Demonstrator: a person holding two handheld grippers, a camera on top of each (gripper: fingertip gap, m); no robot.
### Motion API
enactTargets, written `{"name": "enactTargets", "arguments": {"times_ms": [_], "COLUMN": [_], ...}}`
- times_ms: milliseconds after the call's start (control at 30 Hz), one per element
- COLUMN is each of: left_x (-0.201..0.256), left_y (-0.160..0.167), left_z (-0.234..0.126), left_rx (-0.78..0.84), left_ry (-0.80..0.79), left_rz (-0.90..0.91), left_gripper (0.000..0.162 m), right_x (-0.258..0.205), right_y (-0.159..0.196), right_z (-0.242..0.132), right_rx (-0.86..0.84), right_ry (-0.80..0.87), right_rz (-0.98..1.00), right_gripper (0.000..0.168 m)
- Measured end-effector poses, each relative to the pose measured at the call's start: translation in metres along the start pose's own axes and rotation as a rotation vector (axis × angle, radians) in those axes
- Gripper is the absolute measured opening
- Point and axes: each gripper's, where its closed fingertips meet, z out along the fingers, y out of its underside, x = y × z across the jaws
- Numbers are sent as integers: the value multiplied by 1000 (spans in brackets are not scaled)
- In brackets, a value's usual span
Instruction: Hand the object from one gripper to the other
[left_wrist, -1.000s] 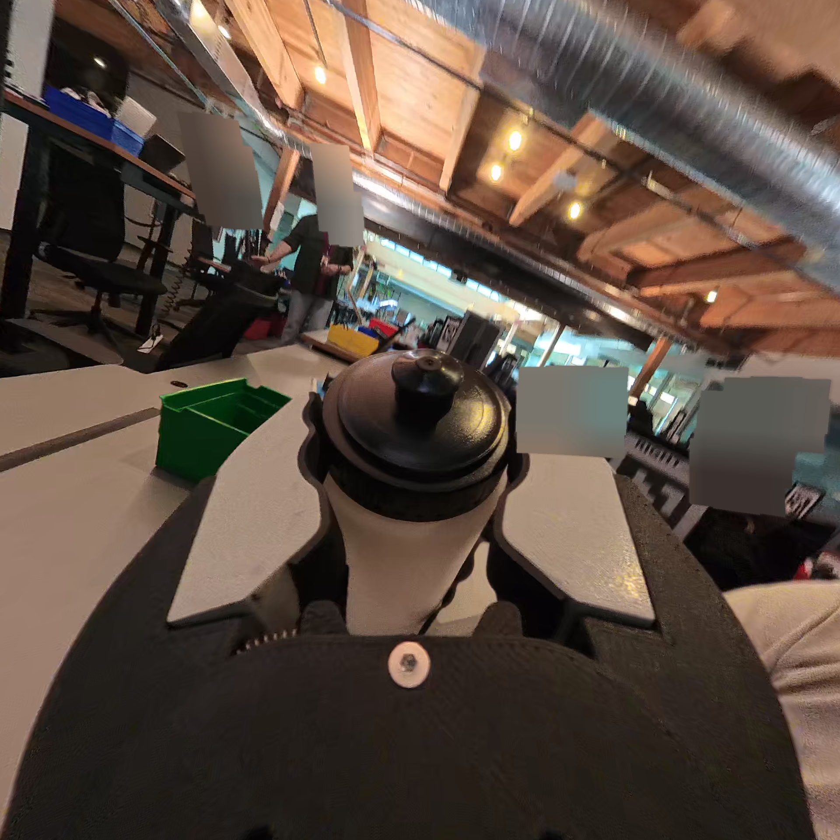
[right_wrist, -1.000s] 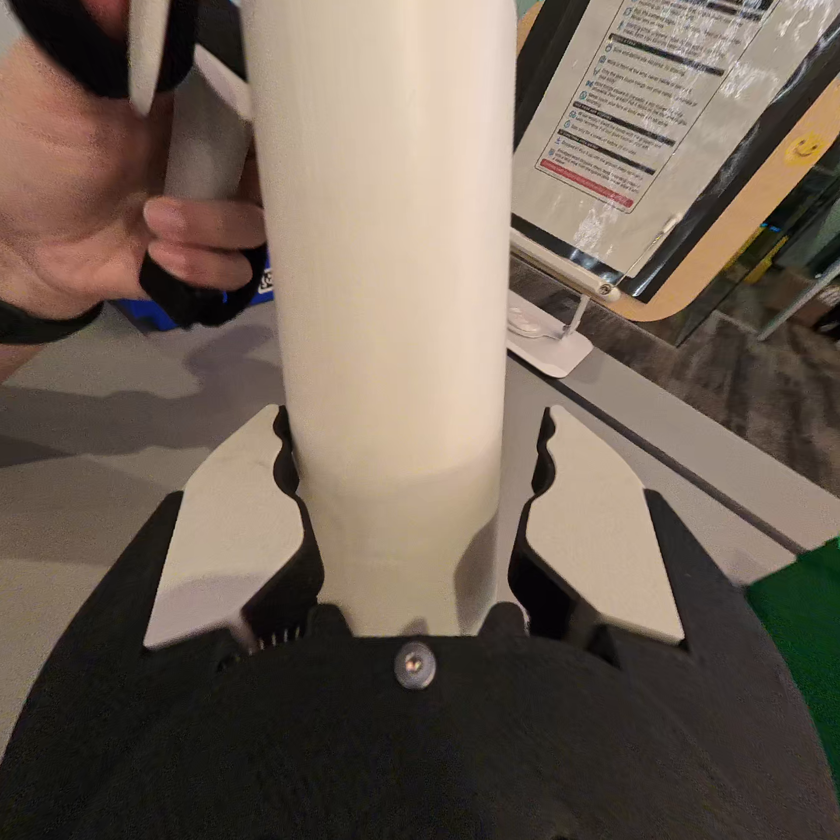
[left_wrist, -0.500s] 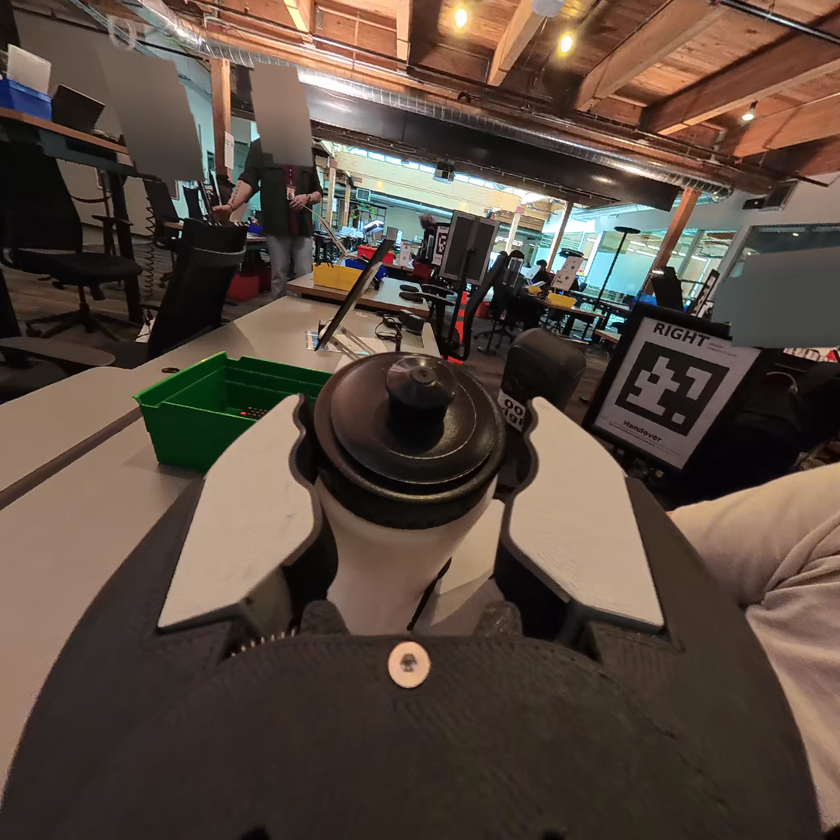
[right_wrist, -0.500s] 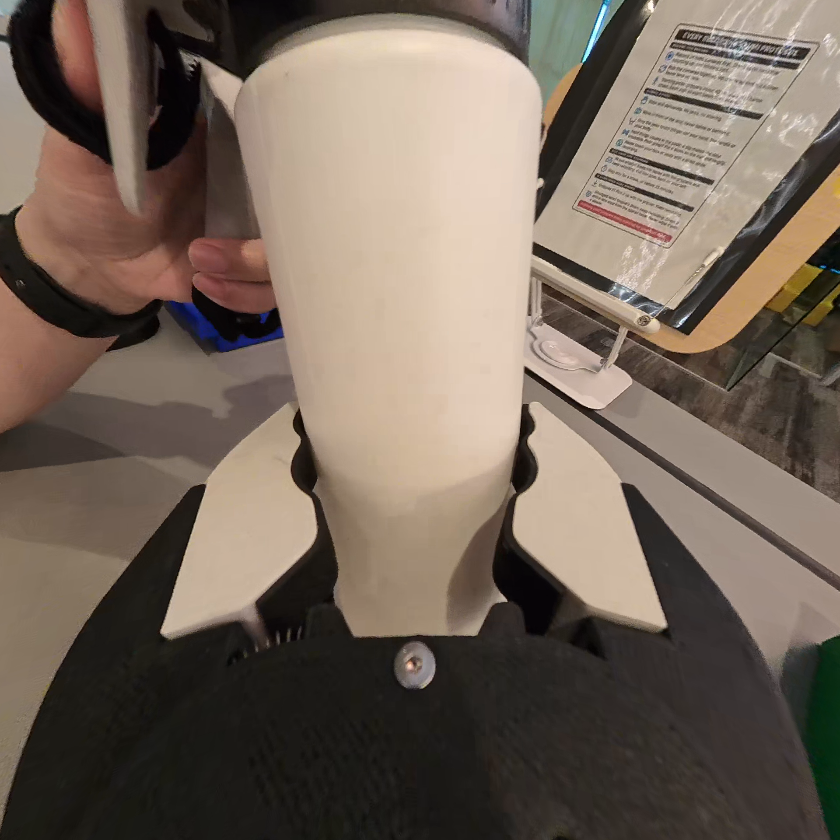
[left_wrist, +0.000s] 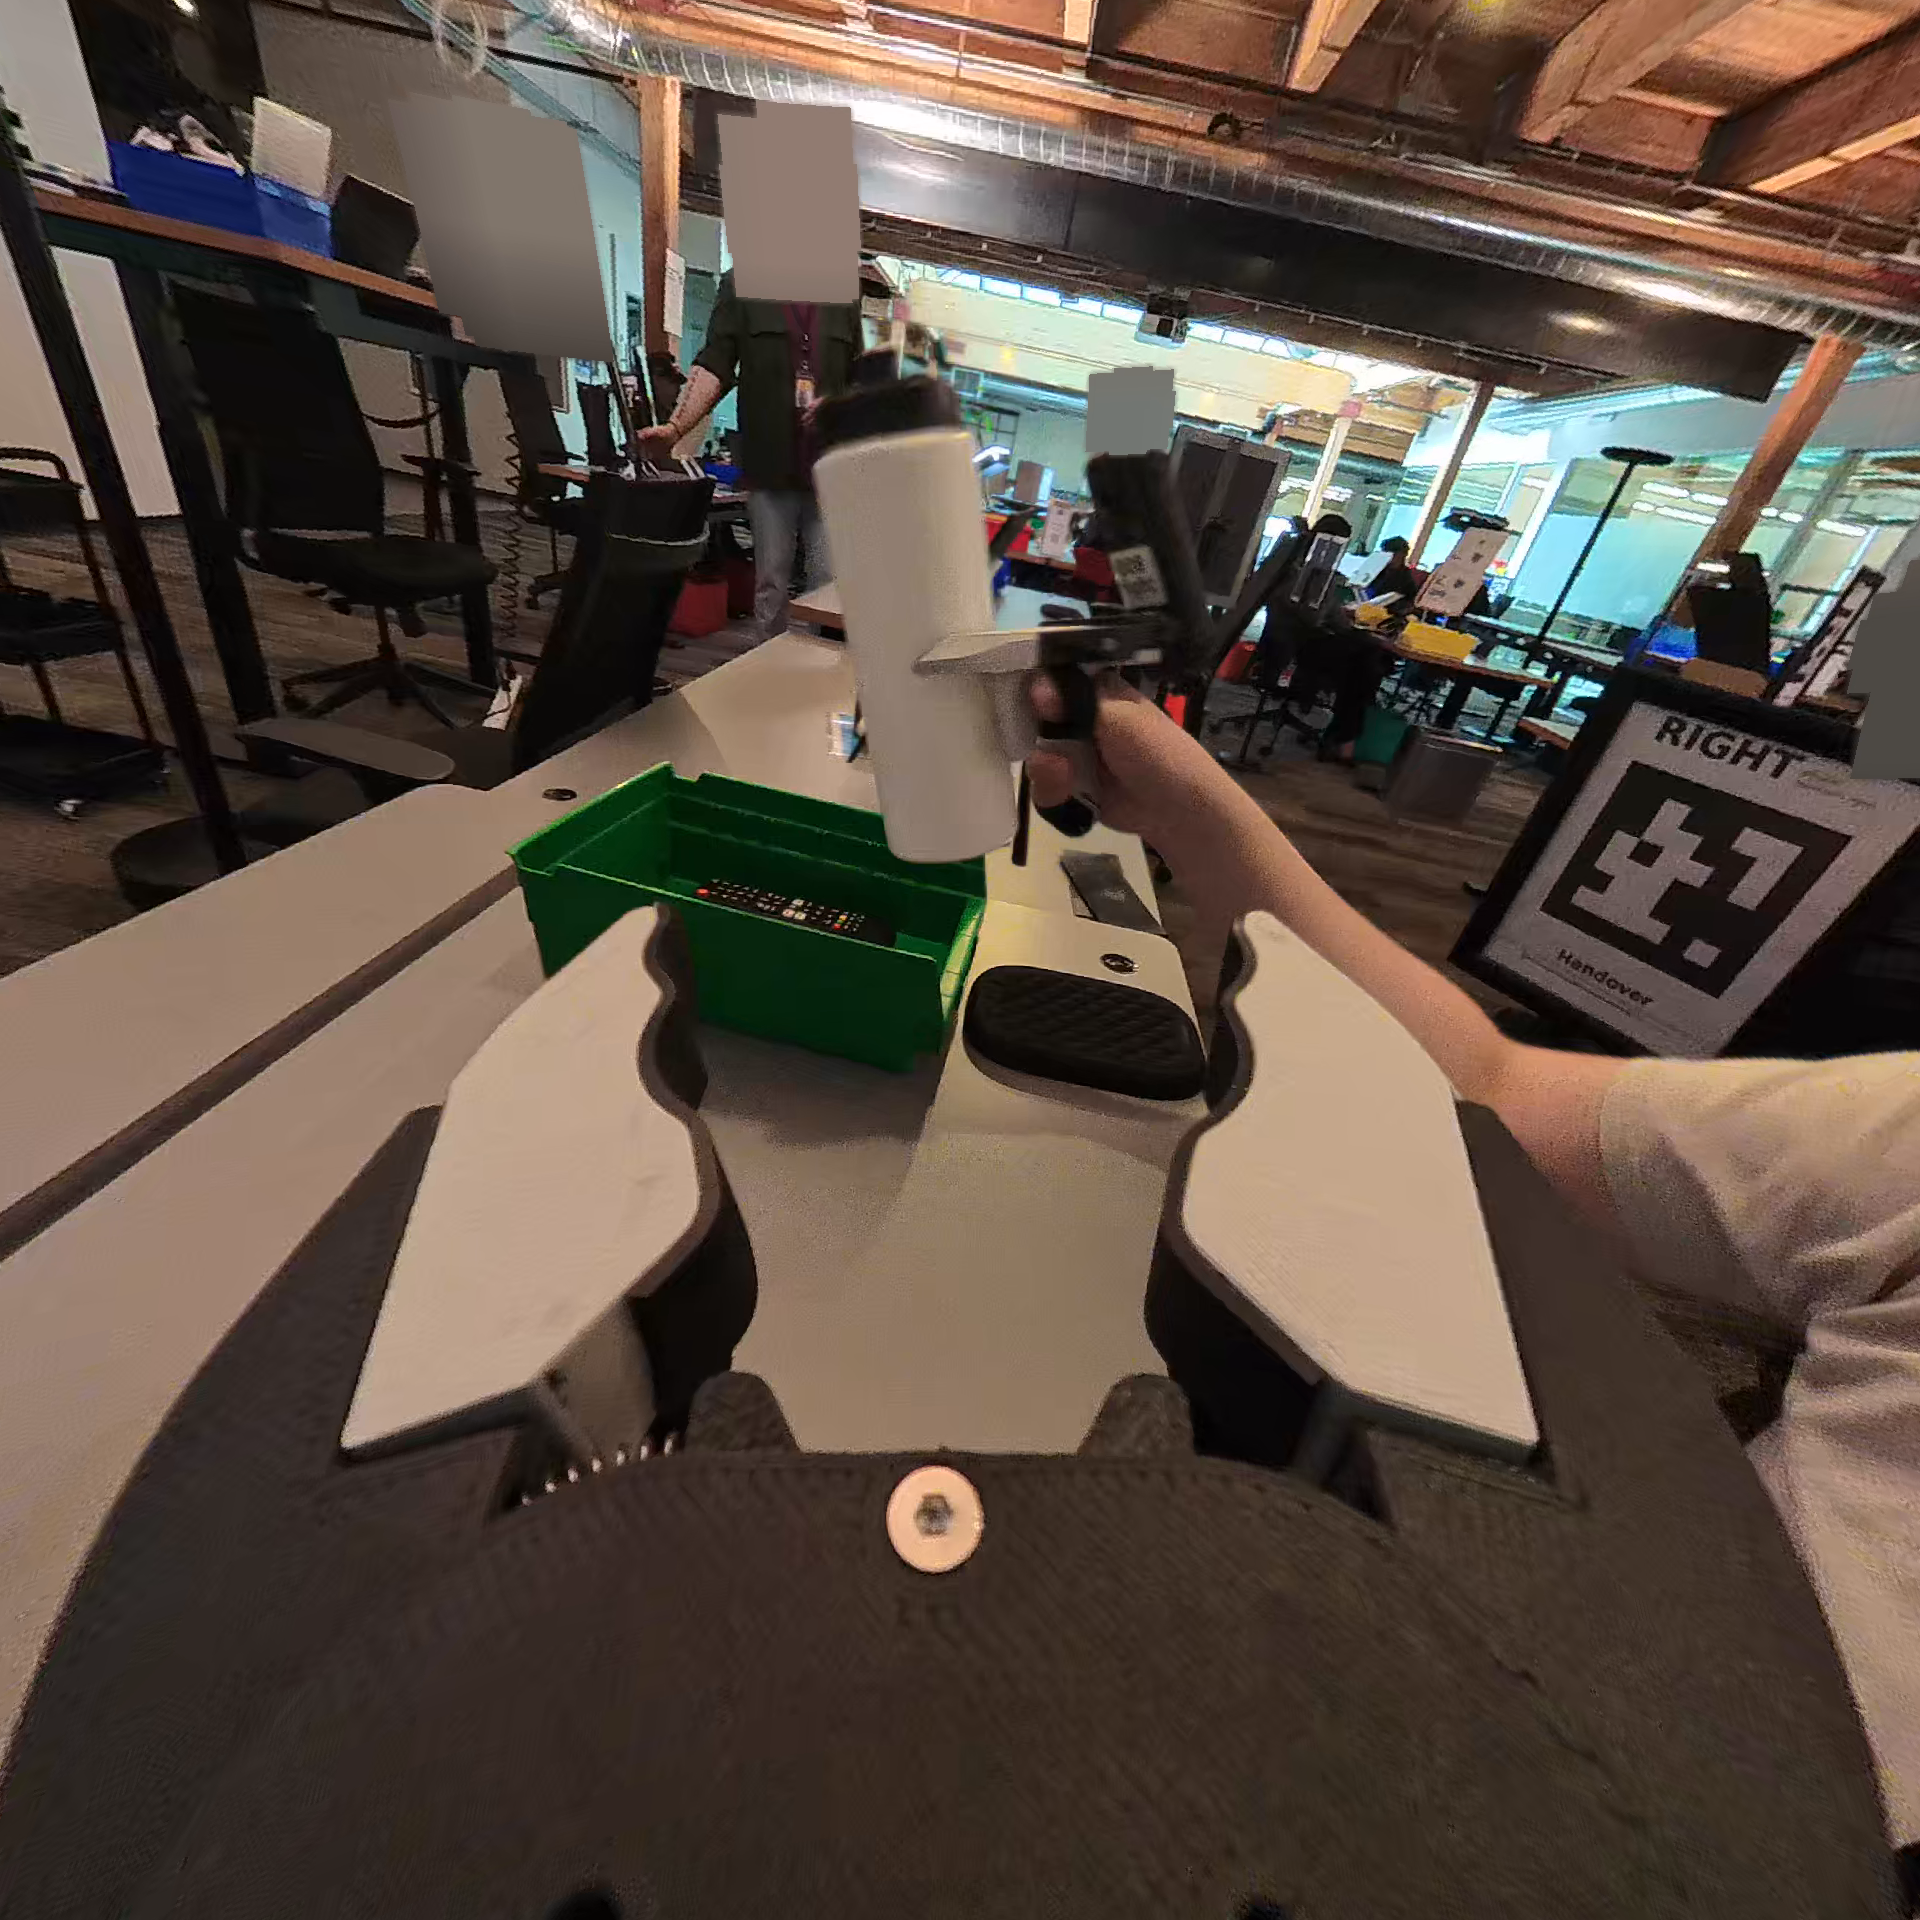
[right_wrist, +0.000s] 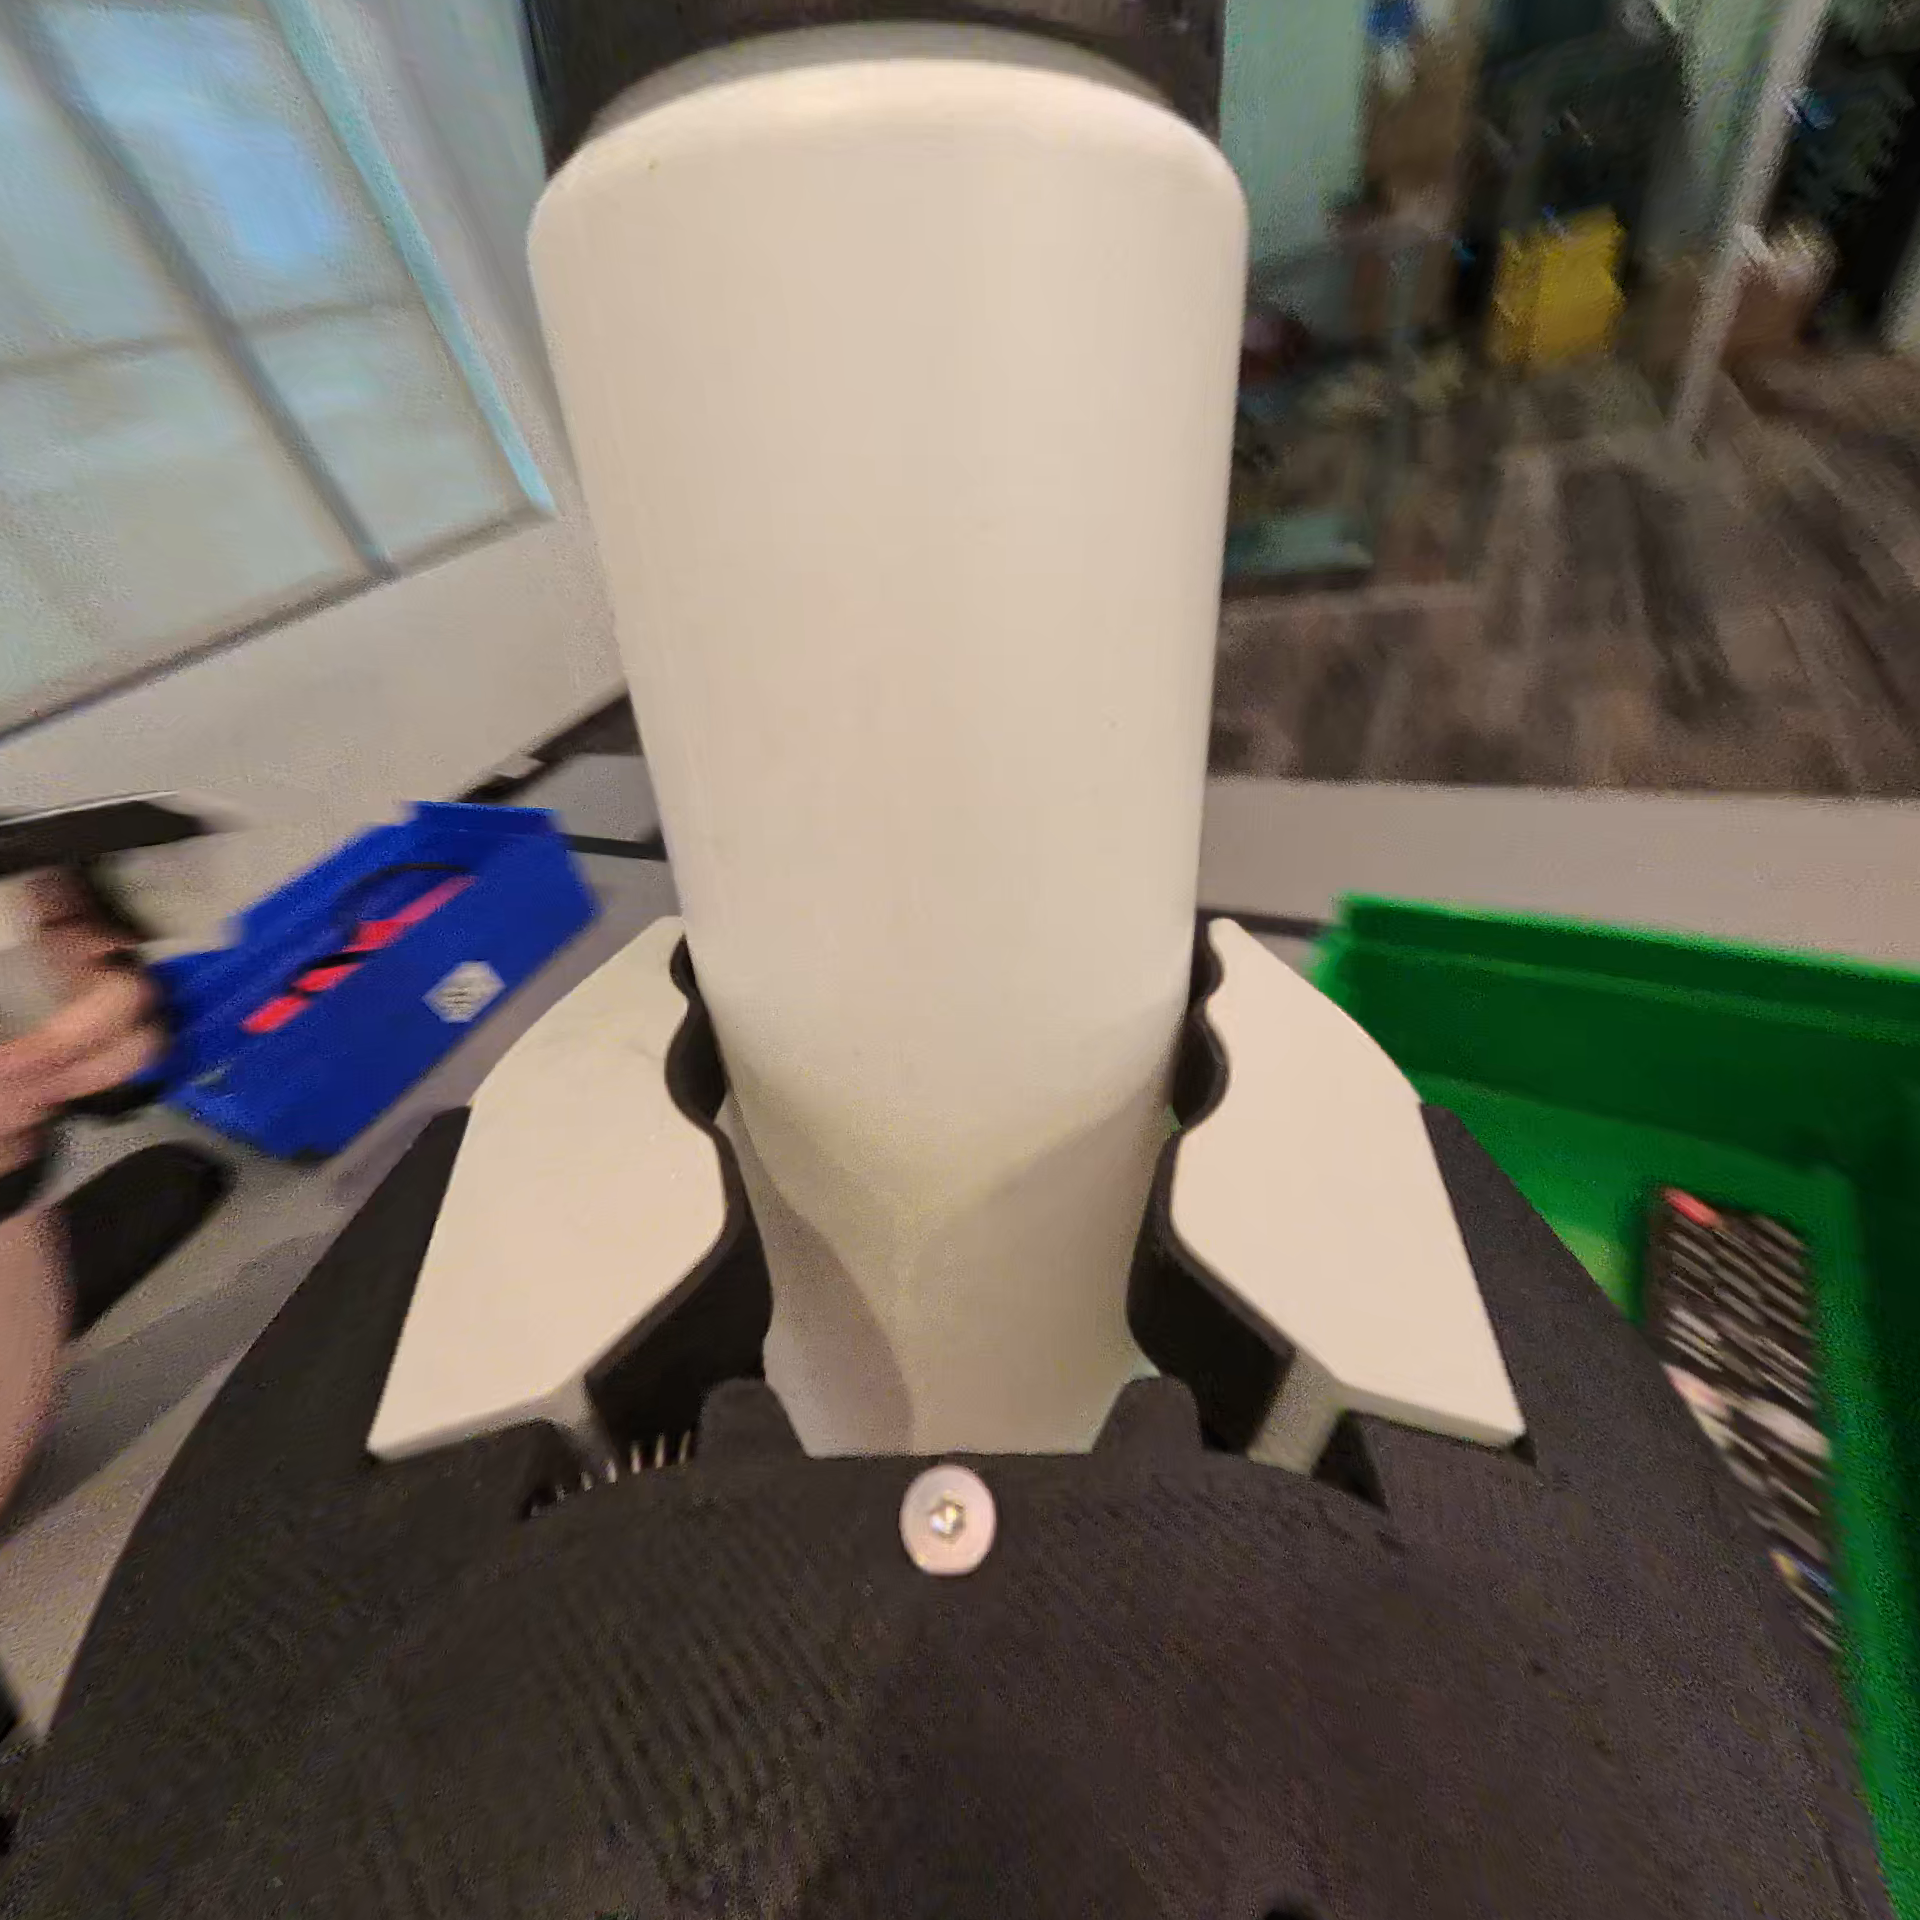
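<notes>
A white bottle (left_wrist: 914, 644) with a black cap is held in the air above the green bin (left_wrist: 758, 935) by my right gripper (left_wrist: 977, 665), which shows side-on in the left wrist view. In the right wrist view the bottle (right_wrist: 894, 582) fills the middle and my right gripper (right_wrist: 940, 997) is shut on its lower body. My left gripper (left_wrist: 940, 987) is open and empty, low over the grey table (left_wrist: 935, 1226), well short of the bottle.
The green bin holds a black remote control (left_wrist: 795, 912); the bin (right_wrist: 1621, 1081) is at right in the right wrist view. A black pad (left_wrist: 1086, 1031) lies beside the bin. A blue bin (right_wrist: 374, 966) sits left. A marker sign (left_wrist: 1683, 873) stands at right. A person (left_wrist: 779, 457) stands far behind.
My left gripper has let go of the bottle, opened and drawn back. My right gripper now holds the bottle alone and has swung it away over the green bin.
</notes>
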Motion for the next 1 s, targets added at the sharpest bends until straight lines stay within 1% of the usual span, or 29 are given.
{"name": "enactTargets", "arguments": {"times_ms": [67, 100, 133, 200, 233, 300, 367, 467, 567, 700, 767, 833, 900, 933, 1000], "left_x": [0, 1, 2, 3, 3, 3, 1, -2, -5, -9, -11, -16, -32, -44, -71], "left_y": [-3, -4, -5, -5, -4, -5, -6, -4, -4, -8, -16, -26, -28, -26, -14], "left_z": [-4, -6, -8, -9, -10, -12, -13, -14, -15, -24, -36, -55, -84, -104, -161], "left_rx": [-4, -7, -13, -30, -37, -36, -34, -47, -51, -55, -41, -36, -90, -146, -299], "left_ry": [-17, -20, -22, -28, -32, -34, -40, -43, -51, -75, -111, -186, -356, -480, -779], "left_rz": [14, 18, 21, 24, 25, 28, 22, 10, -4, -21, -16, 6, 59, 94, 134], "left_gripper": [94, 94, 93, 94, 94, 93, 93, 93, 93, 96, 96, 96, 96, 95, 95], "right_x": [71, 98, 116, 135, 144, 164, 176, 181, 191, 201, 204, 199, 190, 182, 159], "right_y": [23, 41, 61, 103, 123, 159, 184, 204, 204, 194, 173, 151, 130, 118, 90], "right_z": [12, 17, 23, 35, 40, 43, 46, 51, 51, 36, 36, 40, 43, 45, 49], "right_rx": [-190, -291, -383, -549, -624, -754, -843, -906, -941, -1070, -1023, -937, -837, -773, -597], "right_ry": [173, 232, 255, 260, 283, 363, 408, 415, 483, 574, 604, 595, 572, 551, 496], "right_rz": [45, 80, 135, 256, 285, 275, 266, 310, 292, 155, 71, 36, 14, 7, -15], "right_gripper": [88, 88, 88, 88, 88, 88, 88, 88, 88, 87, 87, 86, 85, 84, 80]}}
